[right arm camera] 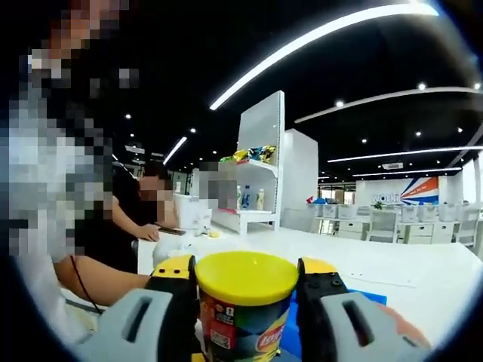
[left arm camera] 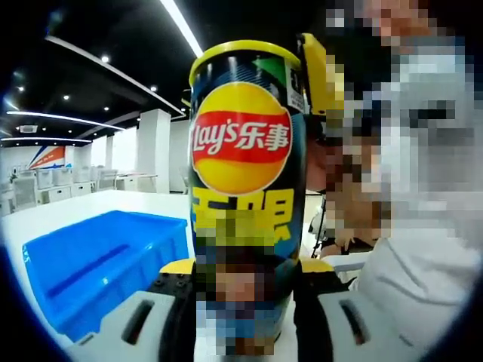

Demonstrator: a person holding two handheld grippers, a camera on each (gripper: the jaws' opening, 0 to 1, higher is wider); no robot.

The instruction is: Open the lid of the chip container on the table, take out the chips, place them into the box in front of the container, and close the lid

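Chip container [left arm camera: 243,181] stands upright on the white table [left arm camera: 83,207], dead centre in the left gripper view, its yellow lid [left arm camera: 245,53] at twelve o'clock and not yet off. Our left gripper [left arm camera: 245,290] has its jaws pressed against the lower body of the can from either side, holding it steady. At eight o'clock from the can, just beside it, lies the blue box [left arm camera: 98,264], open and waiting for the chips.

In the right gripper view we look at the same can from higher up: the lid [right arm camera: 246,275] sits at six o'clock, and our right gripper [right arm camera: 246,298] has its jaws narrowed around the top of the can, one at each side of the lid's rim. Whether they pinch the lid or only bracket it, we cannot tell. A sliver of the blue box [right arm camera: 290,332] shows past the can.

We judge the can light and rather stiff, though a thin wall will dent under a hard squeeze, and its glossy print looks slippery. The lid is probably soft plastic; we would take it at the rim and peel upward while the left keeps its low hold.
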